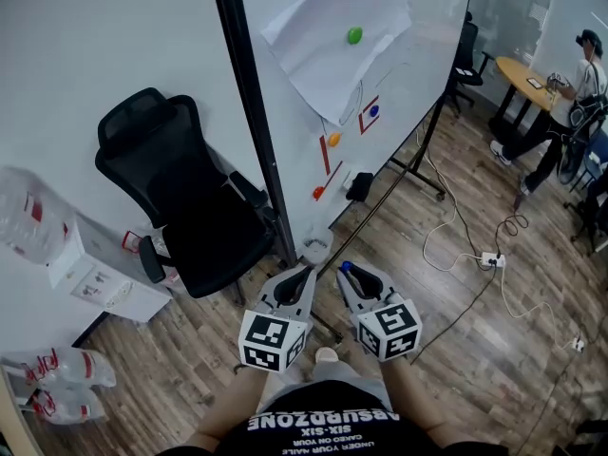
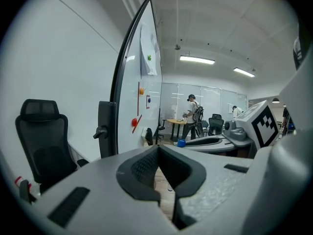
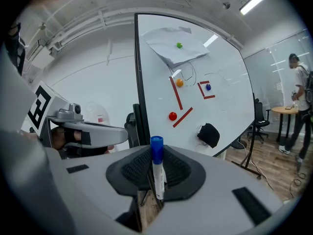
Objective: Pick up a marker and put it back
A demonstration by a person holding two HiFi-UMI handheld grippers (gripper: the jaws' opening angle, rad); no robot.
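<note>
A white marker with a blue cap [image 3: 157, 173] stands upright between the jaws of my right gripper [image 3: 156, 150], which is shut on it. In the head view its blue cap [image 1: 347, 267] pokes out at the tip of the right gripper [image 1: 350, 274], low in the middle of the picture. Just to its left is my left gripper [image 1: 304, 274], also pointing toward the whiteboard [image 1: 313, 112]. The left gripper [image 2: 159, 149] has its pads together with nothing between them. Both are held a short way in front of the whiteboard's foot.
A black office chair [image 1: 180, 198] stands left of the whiteboard's black frame [image 1: 249, 103]. Coloured magnets, red strips, a pinned sheet [image 1: 332, 27] and a black eraser [image 1: 359, 186] are on the board. Cables and a power strip [image 1: 491, 258] lie on the floor at right. A person [image 1: 570, 93] stands far right.
</note>
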